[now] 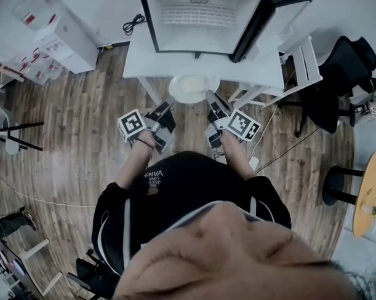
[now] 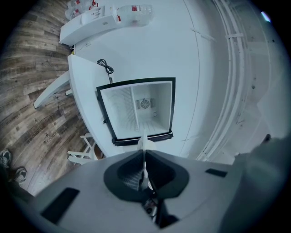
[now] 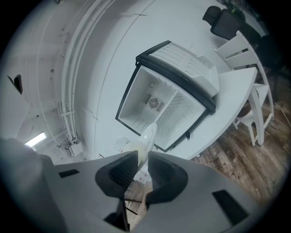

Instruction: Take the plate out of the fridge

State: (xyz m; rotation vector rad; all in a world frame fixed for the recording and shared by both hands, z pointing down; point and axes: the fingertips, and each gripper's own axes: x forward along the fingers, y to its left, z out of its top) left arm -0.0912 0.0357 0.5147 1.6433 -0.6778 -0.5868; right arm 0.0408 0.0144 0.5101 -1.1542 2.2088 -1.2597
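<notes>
Our left claw point(image 1: 168, 104) and right claw point(image 1: 210, 95) both pinch the plate point(image 1: 191, 85) by its rim. If either slips, we drop it.

Fridge point(image 1: 199, 17) cut off at top edge, box point(image 1: 64, 40) print unreadable

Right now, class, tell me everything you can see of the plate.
The plate is round, plain white and smooth, perhaps ceramic, with a shallow raised rim and nothing visibly on it. It is out of the open fridge, held roughly level in front of it, over the front edge of the white table. The left claw pinches its rim on one side and the right claw on the opposite side; nothing else is seen touching it.
</notes>
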